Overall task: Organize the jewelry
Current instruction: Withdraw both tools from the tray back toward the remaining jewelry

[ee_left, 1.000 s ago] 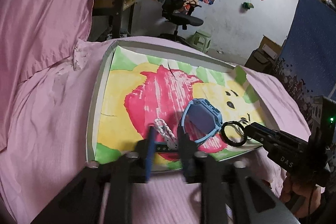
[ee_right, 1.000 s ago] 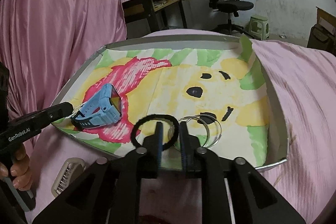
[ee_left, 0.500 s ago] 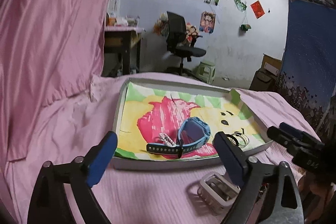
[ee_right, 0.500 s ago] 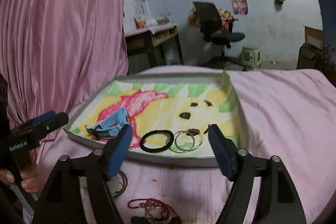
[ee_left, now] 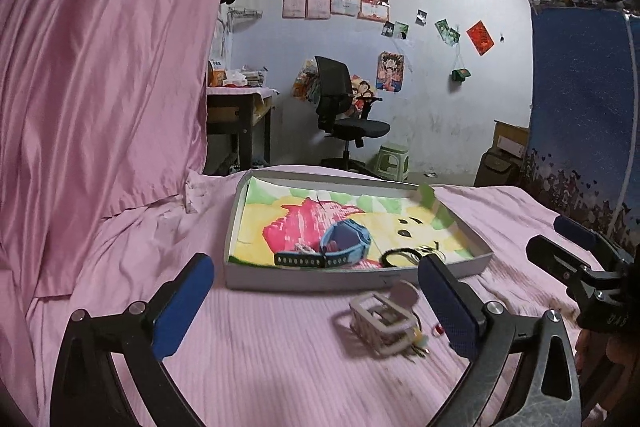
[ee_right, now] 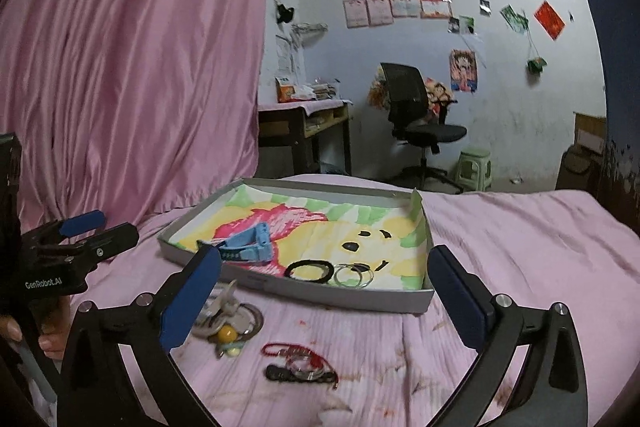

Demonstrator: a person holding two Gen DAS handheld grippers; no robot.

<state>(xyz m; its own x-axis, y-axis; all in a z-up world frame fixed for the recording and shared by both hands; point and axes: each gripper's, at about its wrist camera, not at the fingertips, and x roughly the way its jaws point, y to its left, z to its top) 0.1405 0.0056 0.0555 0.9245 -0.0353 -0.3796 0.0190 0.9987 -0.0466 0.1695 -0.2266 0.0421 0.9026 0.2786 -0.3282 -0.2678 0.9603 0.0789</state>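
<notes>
A shallow grey tray point(ee_left: 352, 281) lined with a coloured drawing lies on the pink bed. In it are a blue watch point(ee_left: 346, 239), a white braided bracelet point(ee_left: 304, 248), a black ring point(ee_left: 396, 259) and thin silver hoops point(ee_right: 354, 275). My left gripper point(ee_left: 315, 261) hovers short of the tray, jaws opening wide, nothing held between them. My right gripper point(ee_right: 325, 254) is also back from the tray point(ee_right: 340, 291), jaws opening, holding nothing. Loose on the sheet lie a white clip point(ee_left: 382, 321) and a red bead bracelet point(ee_right: 296, 353).
A pink curtain point(ee_left: 100, 87) hangs at the left and a blue cloth point(ee_left: 580, 107) at the right. Beyond the bed stand a desk point(ee_right: 304, 123), a black office chair point(ee_right: 416, 119) and a green stool point(ee_right: 474, 167). A small pile with a yellow bead point(ee_right: 226, 333) lies near my right gripper's left finger.
Both grippers drew back and up from the tray and spread wide. The white bracelet, black ring and hoops they stood over stay in the tray.
</notes>
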